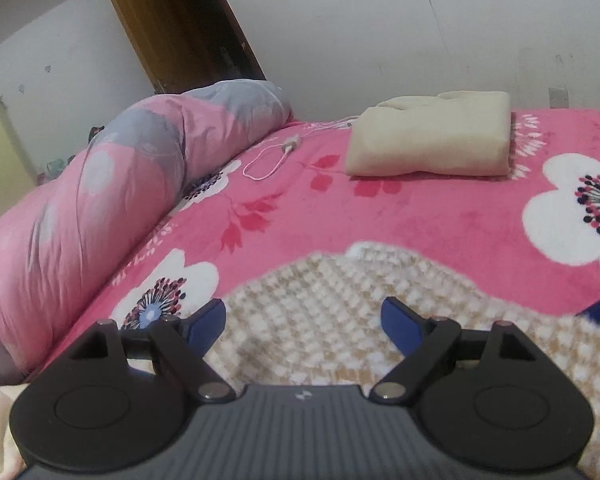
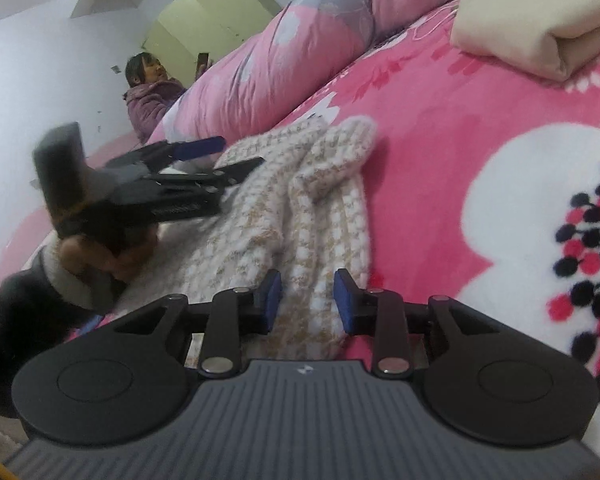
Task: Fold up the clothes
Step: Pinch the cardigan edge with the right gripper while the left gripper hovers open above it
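Now mid-fold: left claw spread over the sweater; right claw part-open, pinching nothing; next, regrip an edge.

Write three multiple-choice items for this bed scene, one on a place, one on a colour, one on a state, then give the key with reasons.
1. Where does the folded cream blanket lie?
A. on the pink floral bedspread, far side
B. on the rolled duvet
C. on the floor

2. What colours is the knitted garment?
A. plain navy
B. white and beige check
C. red stripes

3. How does the left hand-held gripper stand?
A. shut on the charging cable
B. shut on nothing
C. open above the garment

Key:
1 A, the blanket rests flat on the bedspread beyond the white cable, apart from the pink and grey duvet.
2 B, both wrist views show a white and beige weave.
3 C, its blue pads stand wide apart with the knit showing between them, untouched.
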Demonstrator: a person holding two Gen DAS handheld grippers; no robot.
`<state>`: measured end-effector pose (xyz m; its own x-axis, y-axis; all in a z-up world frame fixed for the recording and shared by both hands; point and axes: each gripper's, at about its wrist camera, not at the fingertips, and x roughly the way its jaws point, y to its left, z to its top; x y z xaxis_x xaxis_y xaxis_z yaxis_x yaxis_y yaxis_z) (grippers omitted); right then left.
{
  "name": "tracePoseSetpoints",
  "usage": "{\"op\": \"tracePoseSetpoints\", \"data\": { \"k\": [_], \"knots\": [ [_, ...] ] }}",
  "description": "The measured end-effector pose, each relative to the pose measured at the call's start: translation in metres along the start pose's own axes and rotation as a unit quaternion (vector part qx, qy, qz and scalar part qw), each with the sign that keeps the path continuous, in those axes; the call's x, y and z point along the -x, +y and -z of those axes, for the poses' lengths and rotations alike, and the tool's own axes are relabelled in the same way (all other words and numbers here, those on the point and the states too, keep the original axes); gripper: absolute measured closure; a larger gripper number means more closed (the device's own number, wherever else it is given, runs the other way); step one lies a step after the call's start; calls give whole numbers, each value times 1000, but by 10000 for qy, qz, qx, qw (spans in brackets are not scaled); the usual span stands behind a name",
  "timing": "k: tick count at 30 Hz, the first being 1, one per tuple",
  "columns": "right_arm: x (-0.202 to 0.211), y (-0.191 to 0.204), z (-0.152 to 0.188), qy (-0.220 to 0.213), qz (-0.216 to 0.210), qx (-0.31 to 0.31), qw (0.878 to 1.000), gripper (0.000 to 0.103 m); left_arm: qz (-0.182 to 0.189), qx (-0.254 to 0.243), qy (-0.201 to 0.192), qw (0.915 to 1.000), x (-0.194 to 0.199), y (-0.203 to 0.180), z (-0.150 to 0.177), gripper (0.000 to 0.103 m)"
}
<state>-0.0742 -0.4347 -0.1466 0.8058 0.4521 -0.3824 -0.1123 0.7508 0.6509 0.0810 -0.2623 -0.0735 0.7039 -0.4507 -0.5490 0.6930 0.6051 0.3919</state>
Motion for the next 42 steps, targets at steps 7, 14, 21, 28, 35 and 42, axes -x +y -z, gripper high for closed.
{"op": "tracePoseSetpoints", "data": {
  "k": [7,14,21,28,35,42],
  "knots": [
    [-4,22,-8,295,-86,683,9972,73,-6,244,-144,9996,5,9,16,16],
    [0,35,-7,589,73,880,9944,73,25,477,-471,9977,14,18,38,15],
    [-5,59,-7,483,-239,1050,9930,97,-161,443,-627,9969,21,15,45,11],
    [7,28,3,447,-69,372,9983,98,-688,-172,-700,9950,25,-11,39,12],
    [25,33,-59,-299,-31,767,9966,95,-534,81,-701,9961,24,-1,41,11],
    [-84,23,-96,204,372,1551,9870,98,-508,150,-730,9959,25,0,43,11]
  ]
}}
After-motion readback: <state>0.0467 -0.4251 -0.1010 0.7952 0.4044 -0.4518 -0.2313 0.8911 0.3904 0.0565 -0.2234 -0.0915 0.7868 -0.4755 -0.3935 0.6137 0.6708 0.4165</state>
